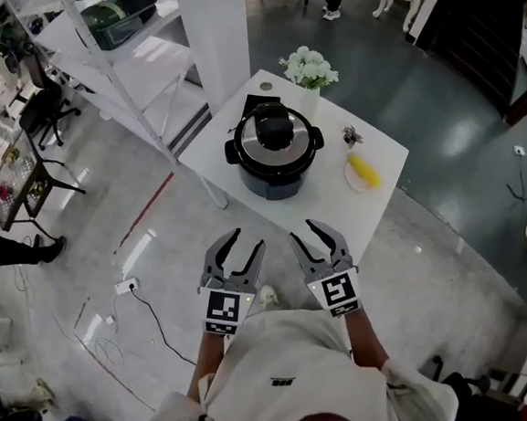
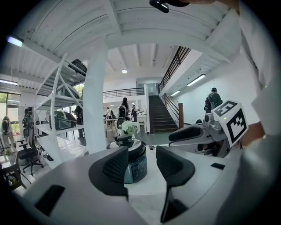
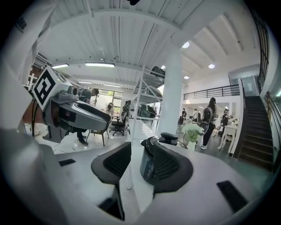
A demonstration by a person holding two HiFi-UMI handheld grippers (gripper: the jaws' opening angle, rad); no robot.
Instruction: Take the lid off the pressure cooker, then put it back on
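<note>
Head view: the round black and steel pressure cooker [image 1: 273, 155] stood on the white square table [image 1: 377, 220], with its black-knobbed lid [image 1: 272, 128] seated on top. A bunch of white flowers [image 1: 310, 69] stood behind it, and a yellow thing lay on a small plate [image 1: 362, 172] to its right. Short of the table's near edge, well apart from the cooker, hung the left gripper [image 1: 247, 240] and the right gripper [image 1: 314, 240], side by side. Both pointed towards the cooker with jaws parted, gripping nothing.

No legible text — only coded squares [image 1: 223, 310] on the left tongs [image 1: 248, 238] and right tongs [image 1: 300, 229]
</note>
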